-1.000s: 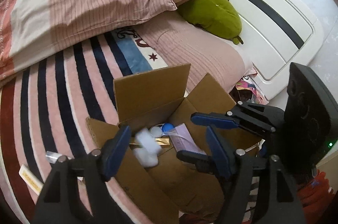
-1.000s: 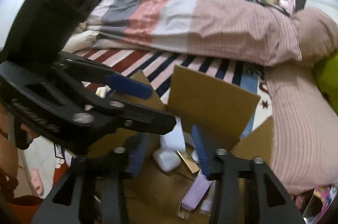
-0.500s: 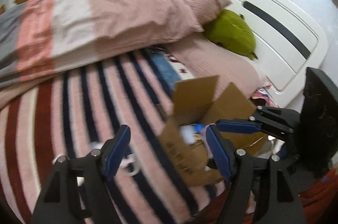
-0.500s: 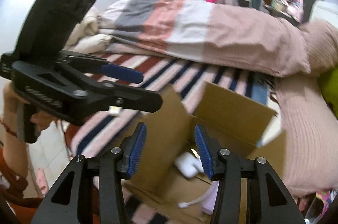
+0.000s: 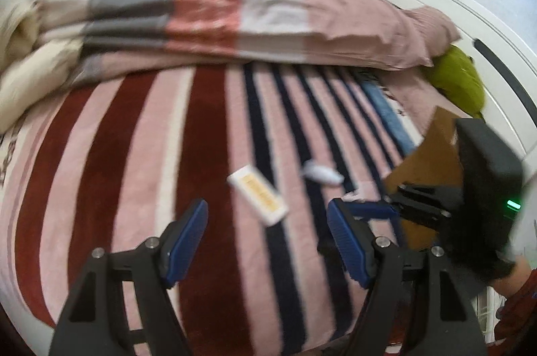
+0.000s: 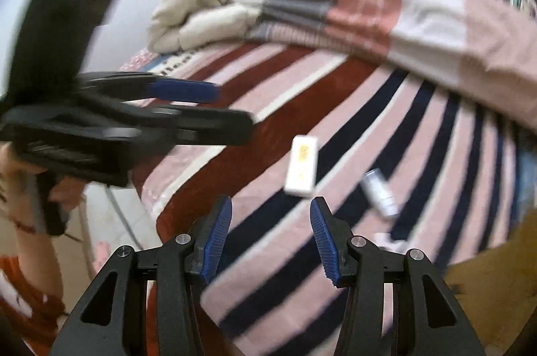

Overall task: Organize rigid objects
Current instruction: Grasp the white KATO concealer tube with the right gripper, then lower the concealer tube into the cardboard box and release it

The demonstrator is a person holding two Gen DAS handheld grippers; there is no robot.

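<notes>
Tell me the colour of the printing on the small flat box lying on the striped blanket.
Yellow-orange printing on a small white rectangular box, clearest in the left wrist view.

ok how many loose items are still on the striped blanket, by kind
white flat box with yellow print: 1
small silvery tube: 1
small pale item by the cardboard box, too blurred to name: 1
total: 3

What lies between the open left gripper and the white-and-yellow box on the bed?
Only bare striped blanket separates the left gripper from the white-and-yellow box, as the left wrist view shows.
</notes>
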